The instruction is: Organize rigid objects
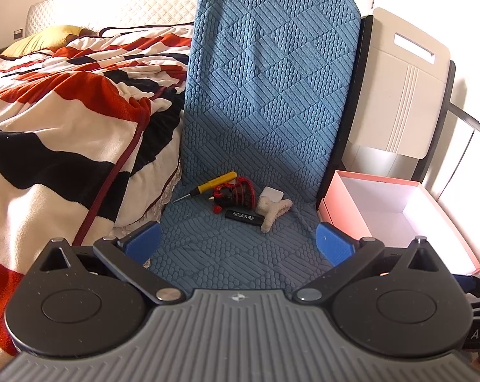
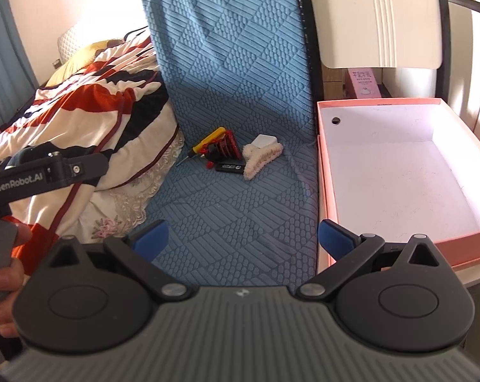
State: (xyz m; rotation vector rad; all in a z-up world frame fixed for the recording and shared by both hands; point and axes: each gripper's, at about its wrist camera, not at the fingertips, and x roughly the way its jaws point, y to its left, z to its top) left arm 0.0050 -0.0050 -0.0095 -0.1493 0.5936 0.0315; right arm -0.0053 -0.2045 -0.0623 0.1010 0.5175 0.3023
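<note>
Both tools gape wide and empty: the left tool [image 1: 239,244] and the right tool [image 2: 243,238] hang over the blue seat cover [image 1: 265,111]. At 12 o'clock lies a touching heap: screwdriver [image 1: 213,184], red clip [image 1: 236,192], black stick [image 1: 243,217], fluffy claw [image 1: 273,211], white square [image 1: 271,194]. The pink box [image 2: 399,172] sits at 2 o'clock, bare inside.

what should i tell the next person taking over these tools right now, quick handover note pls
Left tool: open, holding nothing, hovering above the blue mat.
Right tool: open, holding nothing, beside the pink box.
Items: yellow screwdriver, red-and-black gadget, black stick, fuzzy cream hair claw and small white square piece sit clustered at the back of the mat.
Done: nothing; the box looks empty.
Left: presumably move all five into the box.
</note>
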